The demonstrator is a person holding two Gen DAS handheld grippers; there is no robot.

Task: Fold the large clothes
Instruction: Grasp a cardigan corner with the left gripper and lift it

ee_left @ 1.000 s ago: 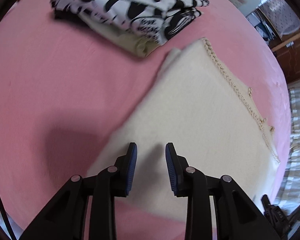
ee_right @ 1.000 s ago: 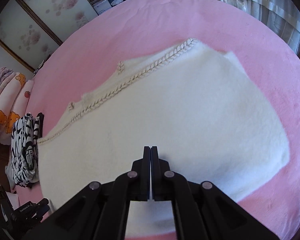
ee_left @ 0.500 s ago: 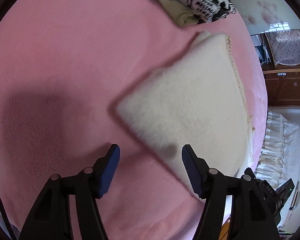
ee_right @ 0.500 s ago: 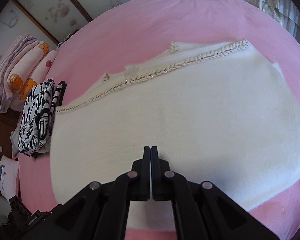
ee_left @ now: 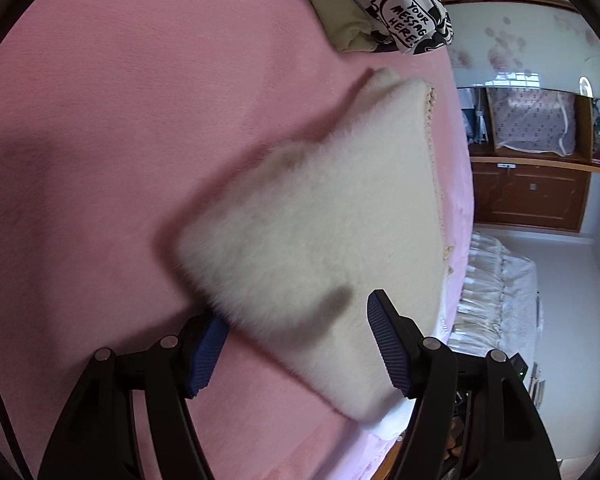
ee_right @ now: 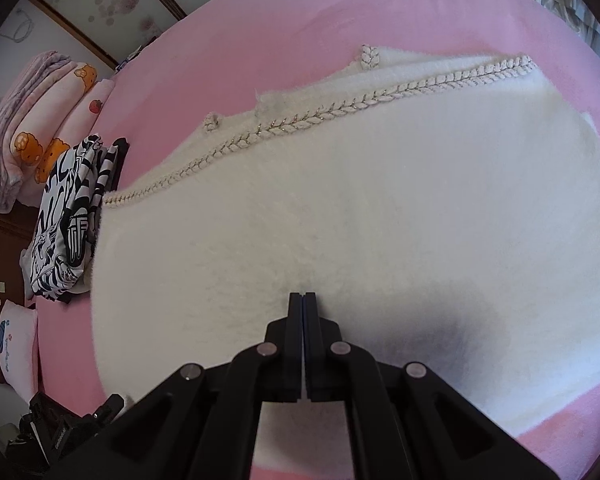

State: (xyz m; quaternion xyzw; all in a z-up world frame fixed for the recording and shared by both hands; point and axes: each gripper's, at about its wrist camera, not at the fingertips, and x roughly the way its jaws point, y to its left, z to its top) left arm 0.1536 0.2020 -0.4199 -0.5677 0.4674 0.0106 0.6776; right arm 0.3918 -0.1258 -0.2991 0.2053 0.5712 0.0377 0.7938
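Observation:
A fluffy cream garment [ee_left: 320,220] with a braided trim [ee_right: 340,108] lies folded flat on the pink bed [ee_left: 100,120]. My left gripper [ee_left: 296,312] is low at its near corner, jaws opening. The blurred corner lies between them, its fuzzy edge covering part of the left pad [ee_left: 204,356], and neither pad presses on it. In the right wrist view the same cream garment [ee_right: 340,200] fills the middle. My right gripper [ee_right: 303,294] is shut and points down at the cloth's near part, with nothing seen between its fingers.
A folded black-and-white stack [ee_left: 400,12] sits past the garment's far corner, and the same stack [ee_right: 68,220] shows at left in the right wrist view. Folded blankets [ee_right: 40,120] lie behind it. The bed's lace-skirted edge [ee_left: 492,300] and a wooden cabinet [ee_left: 528,196] are at right.
The left gripper's jaws have spread wide, and it has swung and dropped to the garment's corner. The right gripper has stayed shut and come closer to the cloth.

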